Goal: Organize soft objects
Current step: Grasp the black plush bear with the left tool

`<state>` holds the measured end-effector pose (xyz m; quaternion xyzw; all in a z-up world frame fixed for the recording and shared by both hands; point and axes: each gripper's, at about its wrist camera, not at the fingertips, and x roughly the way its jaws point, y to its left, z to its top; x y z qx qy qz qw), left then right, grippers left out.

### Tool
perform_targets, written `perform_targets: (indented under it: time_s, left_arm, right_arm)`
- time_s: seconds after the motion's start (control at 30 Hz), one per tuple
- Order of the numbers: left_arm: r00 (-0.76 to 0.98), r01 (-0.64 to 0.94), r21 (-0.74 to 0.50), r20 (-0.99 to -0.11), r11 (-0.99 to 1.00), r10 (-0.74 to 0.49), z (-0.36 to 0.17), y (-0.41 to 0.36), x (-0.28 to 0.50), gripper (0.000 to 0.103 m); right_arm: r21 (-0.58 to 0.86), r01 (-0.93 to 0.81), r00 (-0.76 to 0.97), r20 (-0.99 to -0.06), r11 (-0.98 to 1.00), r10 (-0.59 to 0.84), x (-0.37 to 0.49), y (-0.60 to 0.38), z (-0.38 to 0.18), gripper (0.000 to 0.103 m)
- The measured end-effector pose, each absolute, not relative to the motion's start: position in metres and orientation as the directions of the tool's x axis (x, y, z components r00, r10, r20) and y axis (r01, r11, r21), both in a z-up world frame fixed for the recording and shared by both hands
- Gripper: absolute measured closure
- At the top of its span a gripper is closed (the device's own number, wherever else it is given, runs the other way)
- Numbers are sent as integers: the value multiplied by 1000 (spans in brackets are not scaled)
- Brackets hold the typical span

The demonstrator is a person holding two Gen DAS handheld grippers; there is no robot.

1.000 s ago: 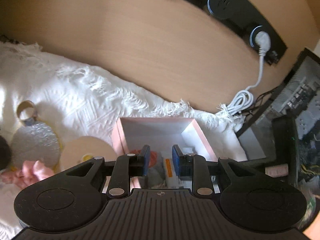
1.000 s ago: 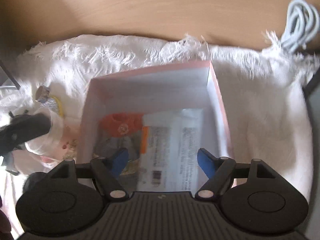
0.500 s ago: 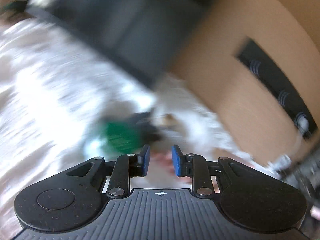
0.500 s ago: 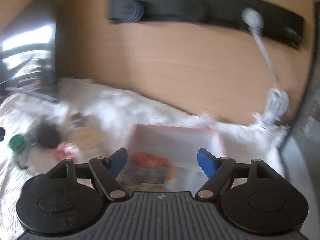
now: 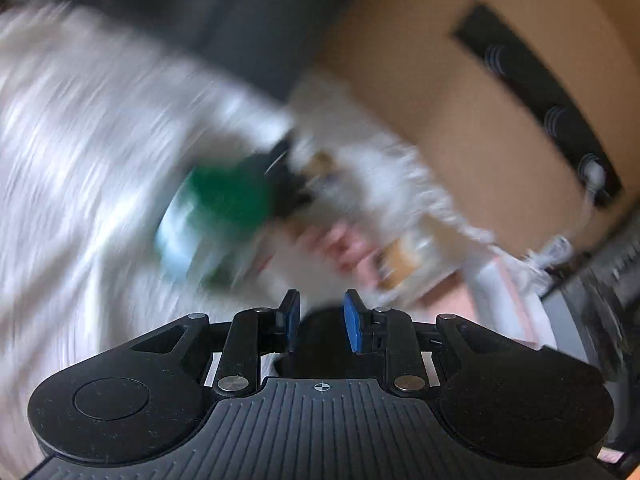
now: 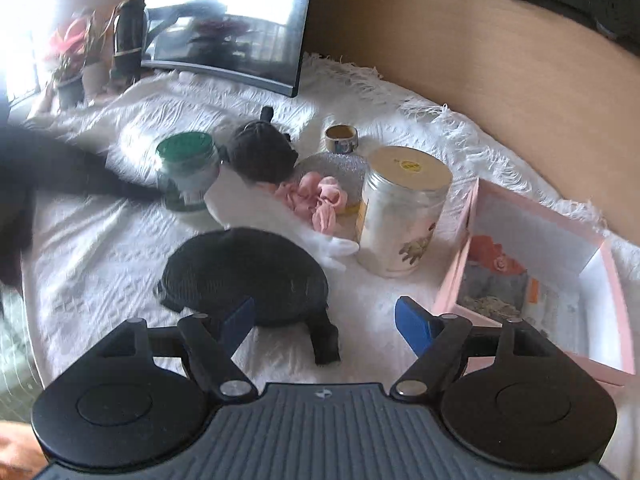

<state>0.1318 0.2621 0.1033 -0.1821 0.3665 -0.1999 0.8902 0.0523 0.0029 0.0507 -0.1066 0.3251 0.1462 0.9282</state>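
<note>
Where blur smears everything, the green-lidded jar (image 5: 224, 196) barely shows.

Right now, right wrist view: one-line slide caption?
Open right gripper above a black fabric piece on the white blanket; pink box at right, partly filled.

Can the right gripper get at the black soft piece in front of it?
Probably yes: the right gripper is open, and the black soft piece lies just ahead on the white cloth, uncovered.
</note>
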Motion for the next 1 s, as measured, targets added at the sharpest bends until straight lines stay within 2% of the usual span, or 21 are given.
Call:
perform_targets:
  time_s: [0.1, 0.23, 0.37, 0.47, 0.5, 0.53, 0.57, 0.67, 0.73, 0.8, 0.9, 1.0]
  left_arm:
    - [641, 258, -387, -617, 885, -456, 140, 257, 172, 76]
    - [605, 272, -331, -672, 904, -428, 165, 246, 243, 76]
    - [461, 314, -273, -793, 909, -397, 146, 224, 316, 76]
    - [357, 380, -127, -894, 916, -272, 117, 205, 343, 76]
    - [359, 413, -70, -904, 908, -232, 111, 201, 345, 70]
    - [370, 439, -52, -899, 897, -234, 109, 202, 346, 57]
    - [353, 454, -59, -904, 889, -241, 107, 203, 350, 45]
    - [259, 445, -153, -921, 882, -290, 95, 207, 363, 27]
    - [152, 440, -249, -926, 863, -345, 80, 208, 367, 25]
    - [91, 443, -285, -929, 850, -359, 63, 205, 368, 25]
    - [116, 440, -300, -916, 846, -385, 54, 209, 367, 26]
    - [143, 387, -400, -864, 831, -483, 62, 232, 366, 28]
  right_arm:
    - [-104, -314, 751, -635, 944, 181, 50, 2, 51, 25]
    - [-32, -243, 755, -633, 969, 168, 53, 1, 52, 25]
    - [-21, -204, 761, -632, 979, 145, 51, 10, 48, 25]
    - [-46, -179, 768, -631, 983, 110, 54, 19, 50, 25]
    - [-54, -174, 772, -627, 983, 102, 55, 21, 54, 25]
    - [-59, -166, 780, -618, 984, 94, 58, 22, 62, 25]
    - [-60, -160, 788, -609, 985, 91, 62, 22, 71, 25]
    - [-50, -135, 800, -595, 990, 79, 87, 19, 106, 25]
    - [-30, -106, 790, -609, 994, 66, 112, 17, 131, 25]
    - [22, -81, 769, -634, 996, 76, 142, 15, 157, 25]
    - [116, -79, 725, -675, 990, 137, 185, 15, 180, 25]
    - [108, -62, 694, -709, 992, 121, 227, 22, 188, 25]
